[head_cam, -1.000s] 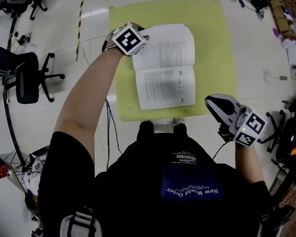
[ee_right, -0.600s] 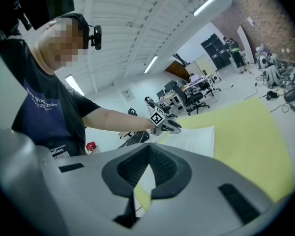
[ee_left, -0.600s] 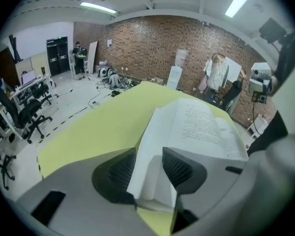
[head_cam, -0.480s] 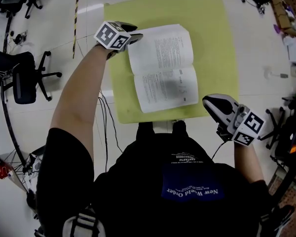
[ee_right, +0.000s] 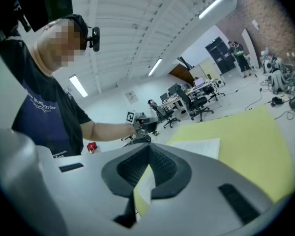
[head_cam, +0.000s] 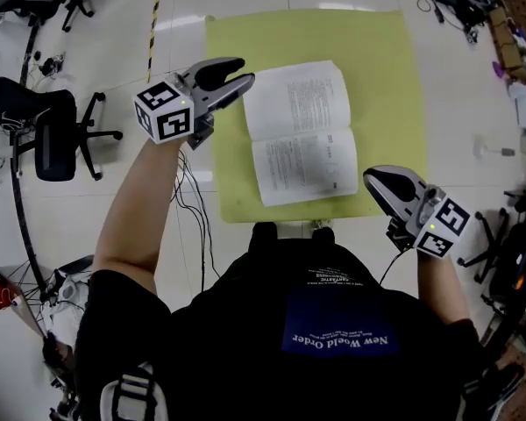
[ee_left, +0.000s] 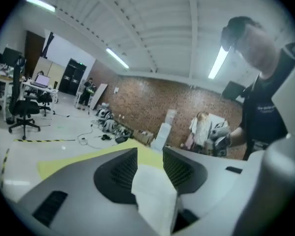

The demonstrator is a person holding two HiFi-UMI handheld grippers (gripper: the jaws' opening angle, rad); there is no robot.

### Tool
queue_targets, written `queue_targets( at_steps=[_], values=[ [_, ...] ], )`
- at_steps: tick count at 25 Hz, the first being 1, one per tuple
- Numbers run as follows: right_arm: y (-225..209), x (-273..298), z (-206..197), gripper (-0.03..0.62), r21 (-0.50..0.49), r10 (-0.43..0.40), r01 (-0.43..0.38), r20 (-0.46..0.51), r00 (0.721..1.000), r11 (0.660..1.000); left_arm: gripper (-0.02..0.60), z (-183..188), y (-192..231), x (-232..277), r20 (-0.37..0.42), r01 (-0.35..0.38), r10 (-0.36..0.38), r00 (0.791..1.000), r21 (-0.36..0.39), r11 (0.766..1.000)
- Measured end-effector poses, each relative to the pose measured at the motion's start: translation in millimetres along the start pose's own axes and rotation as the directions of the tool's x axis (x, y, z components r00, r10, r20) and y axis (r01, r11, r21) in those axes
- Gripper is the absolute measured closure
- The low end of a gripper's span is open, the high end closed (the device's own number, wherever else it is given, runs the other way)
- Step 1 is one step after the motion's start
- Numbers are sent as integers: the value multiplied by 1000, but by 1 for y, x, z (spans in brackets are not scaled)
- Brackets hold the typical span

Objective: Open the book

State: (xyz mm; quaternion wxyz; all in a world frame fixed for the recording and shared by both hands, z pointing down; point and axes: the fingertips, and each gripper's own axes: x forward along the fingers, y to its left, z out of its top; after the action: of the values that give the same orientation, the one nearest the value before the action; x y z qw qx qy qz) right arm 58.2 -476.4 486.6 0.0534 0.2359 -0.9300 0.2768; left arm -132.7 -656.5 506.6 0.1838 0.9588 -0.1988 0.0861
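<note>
A white book (head_cam: 302,130) lies open, pages up, on a yellow mat (head_cam: 377,60) spread on the floor. My left gripper (head_cam: 239,72) hangs in the air just left of the book's upper left edge, lifted off it, jaws open with nothing held. In the left gripper view the book (ee_left: 155,191) shows through the gap of that gripper (ee_left: 150,151). My right gripper (head_cam: 373,178) hovers by the mat's near right corner, fingertips together and empty. From the right gripper view, past that gripper (ee_right: 148,147), the book (ee_right: 196,148) lies flat on the mat (ee_right: 246,136).
A black office chair (head_cam: 53,134) stands on the floor at the left. Cables (head_cam: 188,200) trail along the mat's left side. The person's shoes (head_cam: 261,231) touch the mat's near edge. Dark equipment (head_cam: 517,235) crowds the right border.
My left gripper has come up off the book's upper left edge and drawn back to the left, its jaws wider. The book stays open. The right gripper has hardly shifted.
</note>
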Motion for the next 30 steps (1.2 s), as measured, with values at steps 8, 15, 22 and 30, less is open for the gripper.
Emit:
queue_targets(
  at_steps=[8,15,22,30],
  values=[
    [26,-26,65,606,-122,-34,46,101,994,991,422,25,-175,-73,198,104,-90,976,-62,993],
    [51,-50,118,606,-205,-65,104,190,980,973,575,40,-245,-121,389,-16,54,920,-101,995],
    [48,-70,117,608,-91,-139,169,272,952,981,575,52,-256,-150,496,-123,180,850,-145,982],
    [59,-70,93,608,-138,-167,199,215,962,970,575,57,-268,-148,483,-109,152,862,-115,987]
  ],
)
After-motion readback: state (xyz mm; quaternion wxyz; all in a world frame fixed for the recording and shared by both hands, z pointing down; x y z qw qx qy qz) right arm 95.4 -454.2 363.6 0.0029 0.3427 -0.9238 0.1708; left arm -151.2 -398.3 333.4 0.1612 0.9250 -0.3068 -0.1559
